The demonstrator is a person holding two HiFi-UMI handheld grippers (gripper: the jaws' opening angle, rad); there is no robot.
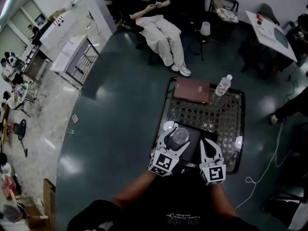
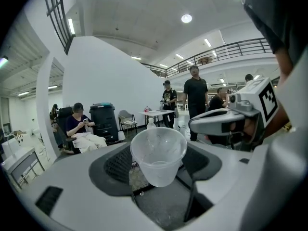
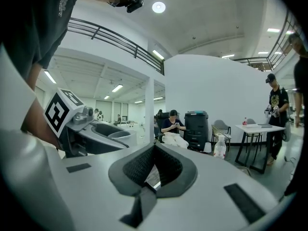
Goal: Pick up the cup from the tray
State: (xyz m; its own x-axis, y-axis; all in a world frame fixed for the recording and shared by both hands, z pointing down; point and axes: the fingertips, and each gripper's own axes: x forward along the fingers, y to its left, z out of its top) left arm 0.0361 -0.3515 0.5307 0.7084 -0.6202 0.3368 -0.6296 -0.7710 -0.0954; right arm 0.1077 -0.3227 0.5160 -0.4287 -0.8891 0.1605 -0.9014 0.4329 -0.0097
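Note:
A clear plastic cup [image 2: 159,155] stands upright between the jaws of my left gripper [image 2: 160,167], which is shut on it. Its base seems to hang a little above the dark surface below. In the head view the cup [image 1: 180,136] and left gripper [image 1: 179,139] are over the near left part of the black patterned tray [image 1: 226,114]. Just to the right, my right gripper [image 1: 208,150] is over the tray's near edge. In its own view the right gripper [image 3: 153,150] is shut with nothing in it.
A brown book [image 1: 191,90] and a water bottle [image 1: 223,85] sit at the tray's far end. A dark flat pad [image 1: 192,146] lies under the grippers. A seated person [image 1: 161,28] is beyond the tray, and a white table [image 1: 272,32] stands at the far right.

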